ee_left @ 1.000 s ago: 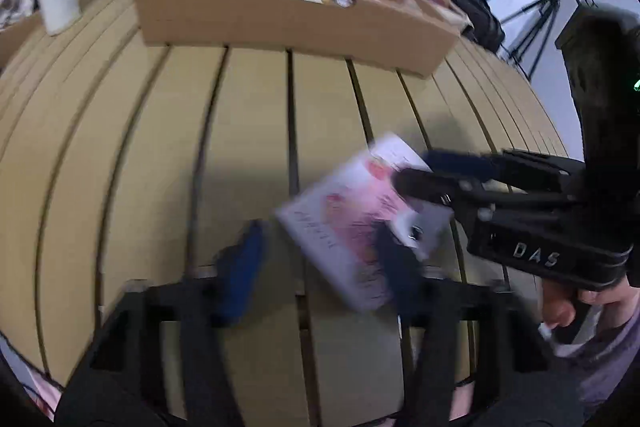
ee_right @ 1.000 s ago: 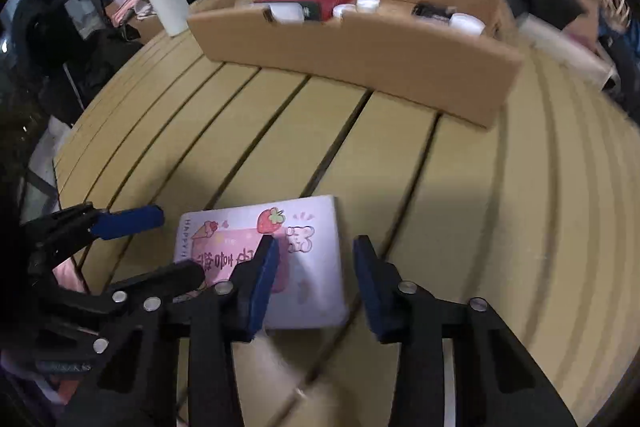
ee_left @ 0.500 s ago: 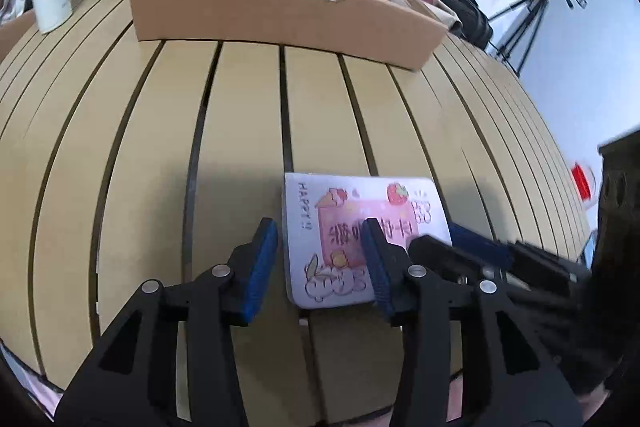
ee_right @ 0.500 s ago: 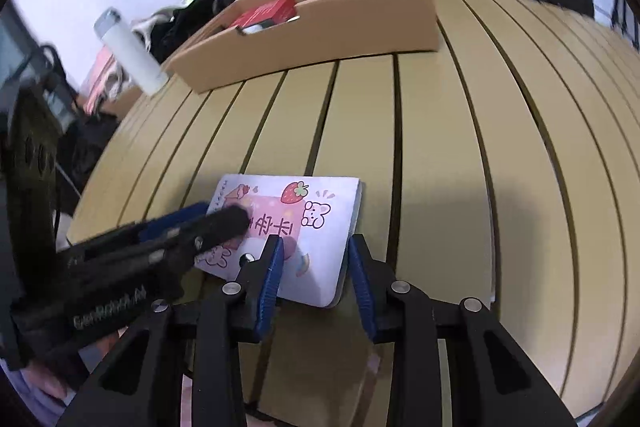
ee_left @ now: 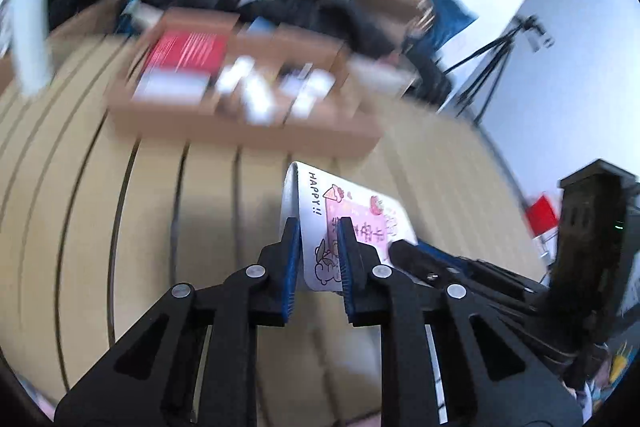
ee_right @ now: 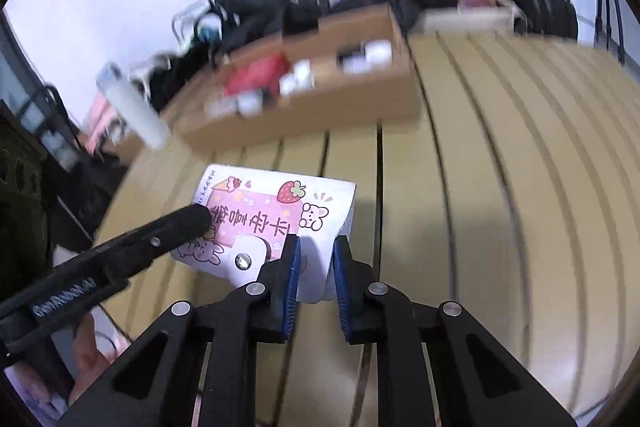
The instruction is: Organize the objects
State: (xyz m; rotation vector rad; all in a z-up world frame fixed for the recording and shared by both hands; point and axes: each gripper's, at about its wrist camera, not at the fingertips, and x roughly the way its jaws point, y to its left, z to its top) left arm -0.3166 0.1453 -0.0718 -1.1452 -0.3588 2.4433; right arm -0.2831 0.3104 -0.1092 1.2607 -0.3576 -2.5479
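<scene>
A white and pink card box with a strawberry and "HAPPY!!" print (ee_left: 320, 203) is held above the slatted wooden table (ee_left: 80, 211). My left gripper (ee_left: 319, 259) is shut on its near left edge. My right gripper (ee_right: 313, 263) is shut on its near right edge; the box also shows in the right wrist view (ee_right: 276, 203). The left gripper's finger (ee_right: 176, 227) lies over the box's left side there. The right gripper's fingers (ee_left: 416, 255) show at the box's right corner in the left wrist view.
A long cardboard tray (ee_left: 248, 131) with a red box (ee_left: 184, 51) and small white jars stands across the far side of the table; it also shows in the right wrist view (ee_right: 304, 111). A white bottle (ee_right: 132, 107) stands at the far left. Bags and a tripod (ee_left: 492, 67) lie beyond.
Both grippers have closed on the box and lifted it off the table. Both views have tilted up and show more of the tray's inside.
</scene>
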